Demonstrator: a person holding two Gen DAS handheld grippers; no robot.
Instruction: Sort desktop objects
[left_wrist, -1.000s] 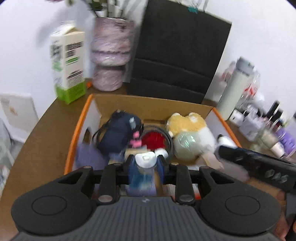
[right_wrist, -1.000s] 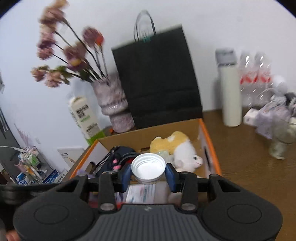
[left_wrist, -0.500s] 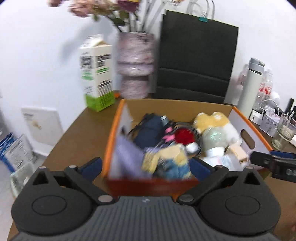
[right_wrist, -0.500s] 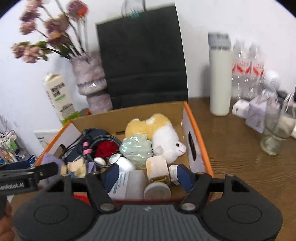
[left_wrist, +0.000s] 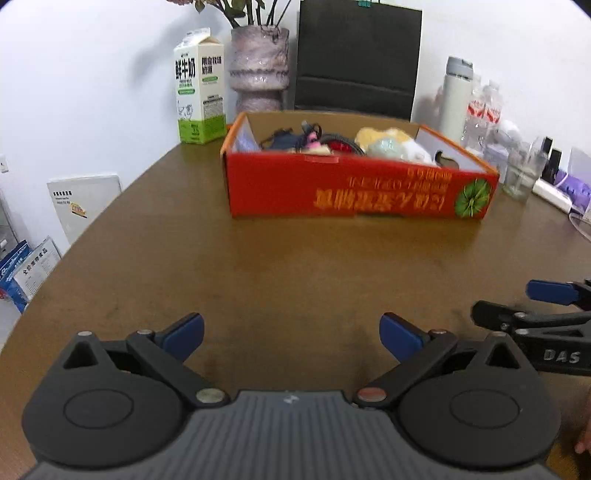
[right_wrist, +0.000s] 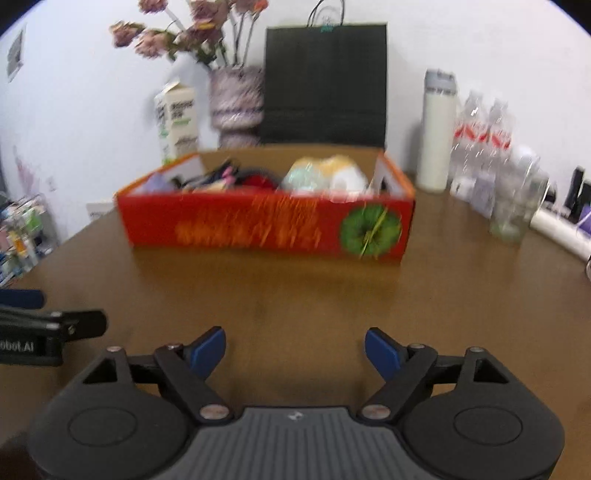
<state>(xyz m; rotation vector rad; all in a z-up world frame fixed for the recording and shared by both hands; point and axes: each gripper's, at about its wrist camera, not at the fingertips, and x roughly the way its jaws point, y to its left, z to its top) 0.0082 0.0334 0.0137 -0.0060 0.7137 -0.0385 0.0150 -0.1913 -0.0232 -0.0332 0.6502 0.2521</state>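
In the left wrist view, a milk carton (left_wrist: 199, 86) stands at the upper left of the frame on the brown table (left_wrist: 295, 266), with a mottled vase (left_wrist: 258, 68) just to its right and a black paper bag (left_wrist: 358, 55) behind the red cardboard box (left_wrist: 354, 188) at upper centre. The box holds the sorted things heaped together: a dark pouch (left_wrist: 282, 139), a yellow and white plush toy (left_wrist: 391, 142) and more that is too small to tell. Right of the box stand a white flask (left_wrist: 456, 99), water bottles (left_wrist: 484, 110) and a glass (left_wrist: 522, 171). At the bottom of the frame the left gripper (left_wrist: 291, 332) has its jaws spread wide over bare table, nothing between them. At the right edge the right gripper (left_wrist: 546, 314) shows from the side. In the right wrist view, the left gripper's arm enters at the lower left, the box sits at centre, blurred, and at the bottom the right gripper's jaws have just been opening, with only bare table between them.
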